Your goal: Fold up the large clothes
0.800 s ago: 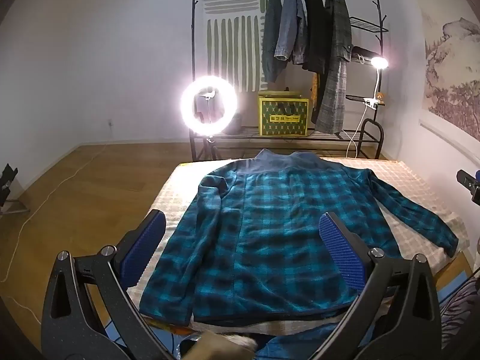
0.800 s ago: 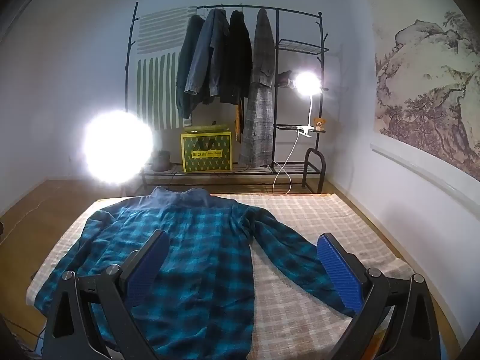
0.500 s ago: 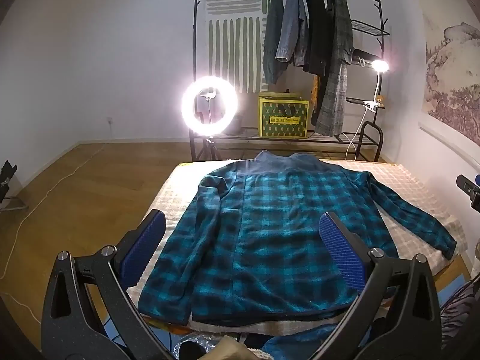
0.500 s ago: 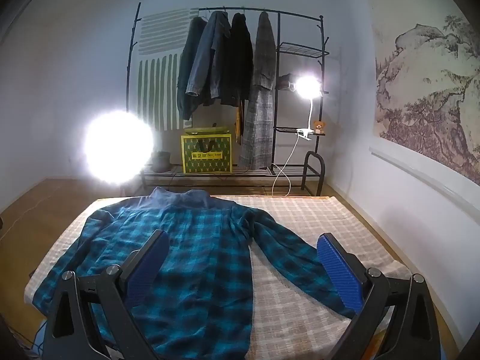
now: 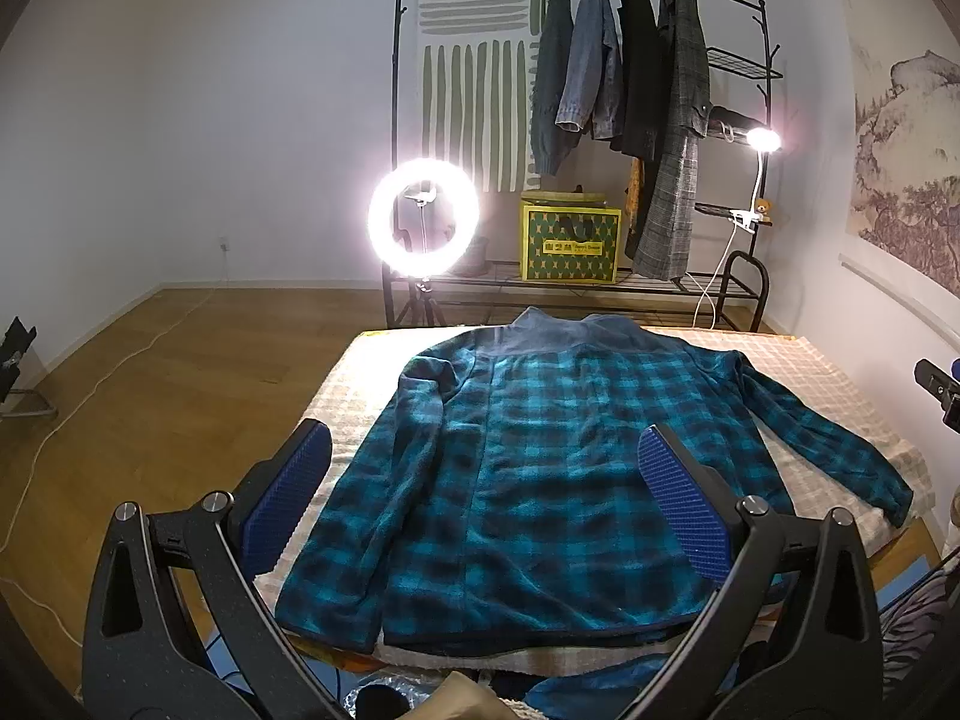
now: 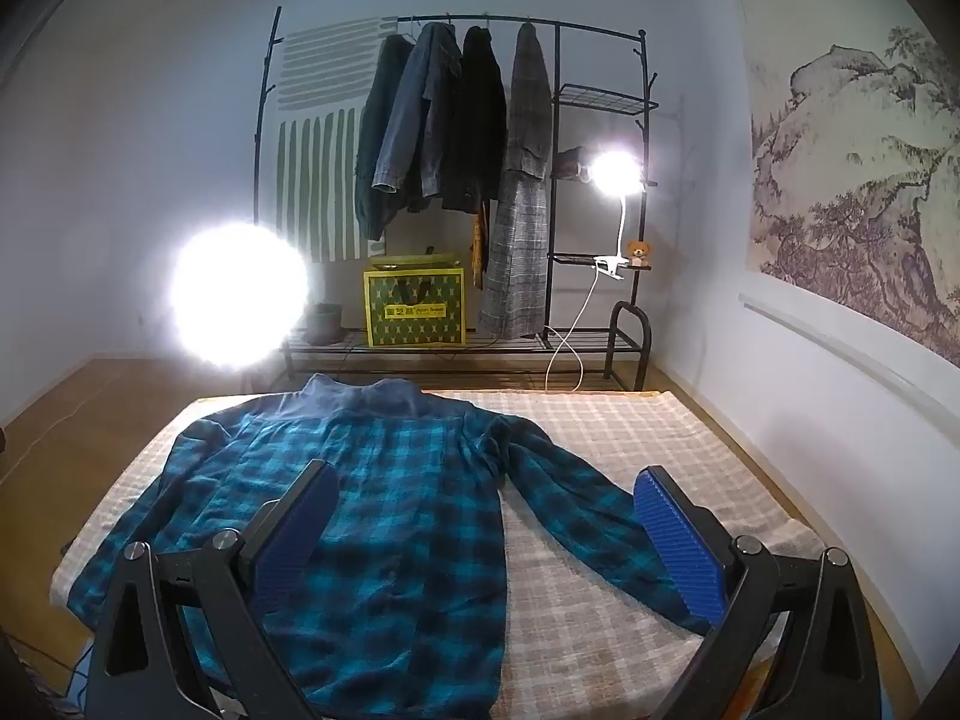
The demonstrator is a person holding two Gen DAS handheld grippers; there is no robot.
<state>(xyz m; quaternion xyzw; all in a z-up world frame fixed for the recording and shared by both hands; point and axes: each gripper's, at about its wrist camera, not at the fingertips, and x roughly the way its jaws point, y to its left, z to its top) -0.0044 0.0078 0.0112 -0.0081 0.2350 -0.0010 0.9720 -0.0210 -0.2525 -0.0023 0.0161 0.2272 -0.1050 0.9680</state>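
Note:
A teal and black plaid shirt (image 5: 540, 468) (image 6: 384, 516) lies flat, back up, on a table covered with a beige checked cloth (image 5: 840, 384) (image 6: 612, 438). Its blue collar points away from me. One sleeve lies along the body at the left, the other stretches out to the right (image 6: 600, 522). My left gripper (image 5: 486, 480) hovers open above the shirt's hem, nothing between its blue pads (image 5: 678, 498). My right gripper (image 6: 486, 528) hangs open over the shirt's right side and outstretched sleeve, also empty.
Behind the table stands a black clothes rack (image 5: 624, 78) with several hanging coats, a yellow-green box (image 5: 570, 240) on its shelf and a clip lamp (image 5: 762, 141). A lit ring light (image 5: 423, 216) stands at the table's far left corner. Wooden floor lies left.
Both grippers have risen and drawn back a little, so the shirt sits slightly lower and fuller in both views. The shirt itself has not moved and the jaws stay wide.

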